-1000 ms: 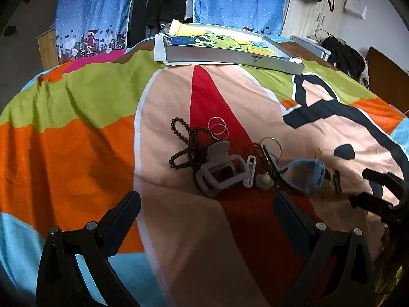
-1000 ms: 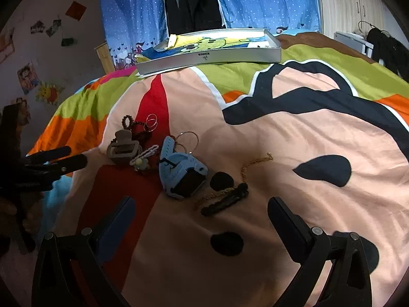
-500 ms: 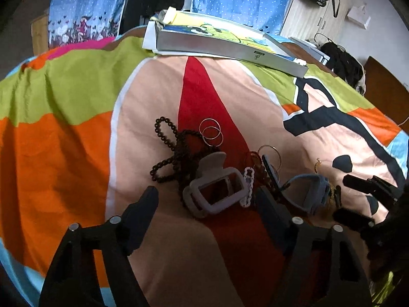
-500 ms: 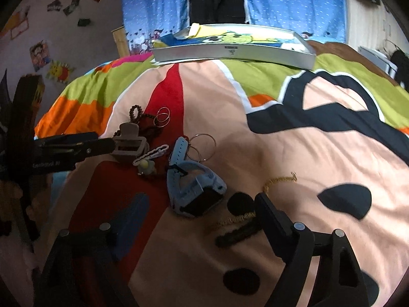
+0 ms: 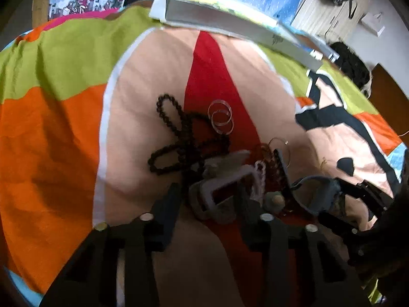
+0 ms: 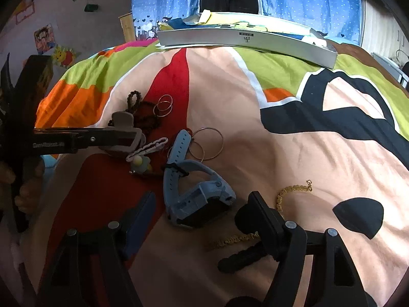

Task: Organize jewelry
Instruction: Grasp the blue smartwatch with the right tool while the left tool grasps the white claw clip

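A pile of jewelry lies on the colourful bedspread (image 5: 64, 133). In the left wrist view my left gripper (image 5: 207, 204) is open and low, with a finger on either side of the grey claw clip (image 5: 225, 184). Behind the clip lie a black bead necklace (image 5: 179, 138) and clear rings (image 5: 219, 119). My right gripper (image 6: 199, 212) is open with the blue watch (image 6: 194, 197) between its fingers. A gold chain (image 6: 294, 192) and a black hair clip (image 6: 242, 255) lie by its right finger. Metal hoops (image 6: 207, 145) and a white chain with a flower charm (image 6: 148, 149) sit between watch and claw clip (image 6: 122, 120).
A long grey box (image 6: 245, 41) with a picture on top lies across the far side of the bed. Blue curtains (image 6: 306, 2) hang behind it. A hand (image 6: 25, 192) holds the left gripper (image 6: 127, 135) at the left edge of the right wrist view.
Both grippers have dropped forward onto the pile. The left jaws have narrowed around the grey claw clip and the right jaws around the blue watch. The jewelry has not moved.
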A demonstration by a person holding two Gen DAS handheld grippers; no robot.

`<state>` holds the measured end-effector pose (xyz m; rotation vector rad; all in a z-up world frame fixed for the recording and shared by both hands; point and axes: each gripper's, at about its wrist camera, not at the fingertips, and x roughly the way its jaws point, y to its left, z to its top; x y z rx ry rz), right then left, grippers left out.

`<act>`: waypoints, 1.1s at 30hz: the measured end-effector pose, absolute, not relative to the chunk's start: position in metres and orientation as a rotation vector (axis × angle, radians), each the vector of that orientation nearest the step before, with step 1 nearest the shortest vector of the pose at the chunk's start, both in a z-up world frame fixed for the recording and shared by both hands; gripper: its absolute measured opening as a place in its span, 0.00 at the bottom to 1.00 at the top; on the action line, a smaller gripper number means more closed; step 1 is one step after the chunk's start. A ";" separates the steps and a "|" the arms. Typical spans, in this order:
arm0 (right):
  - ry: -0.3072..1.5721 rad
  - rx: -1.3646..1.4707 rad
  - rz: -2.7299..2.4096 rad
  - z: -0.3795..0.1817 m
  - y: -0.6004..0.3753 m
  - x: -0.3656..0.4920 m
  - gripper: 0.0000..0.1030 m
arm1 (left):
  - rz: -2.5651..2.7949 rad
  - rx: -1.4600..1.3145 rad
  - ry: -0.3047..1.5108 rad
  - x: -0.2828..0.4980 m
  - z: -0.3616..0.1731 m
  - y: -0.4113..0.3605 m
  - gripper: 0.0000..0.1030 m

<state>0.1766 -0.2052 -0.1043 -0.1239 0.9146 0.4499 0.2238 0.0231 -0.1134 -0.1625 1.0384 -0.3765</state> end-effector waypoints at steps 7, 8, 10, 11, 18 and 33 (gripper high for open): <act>0.923 -0.144 0.433 -0.111 -0.201 0.180 0.71 | -0.371 -0.142 1.045 0.217 -0.113 0.022 0.24; 0.921 -0.149 0.433 -0.112 -0.200 0.179 0.71 | -0.363 -0.127 1.055 0.216 -0.114 0.021 0.17; 0.918 -0.156 0.431 -0.113 -0.200 0.179 0.71 | -0.353 -0.114 1.065 0.216 -0.117 0.017 0.14; 0.917 -0.159 0.429 -0.114 -0.200 0.179 0.71 | -0.351 -0.109 1.063 0.215 -0.117 0.016 0.14; 0.876 -0.221 0.407 -0.114 -0.191 0.170 0.57 | -0.345 -0.110 1.046 0.209 -0.112 0.015 0.14; 0.747 -0.134 0.295 -0.086 -0.202 0.134 0.56 | -0.399 -0.109 0.982 0.179 -0.086 0.001 0.14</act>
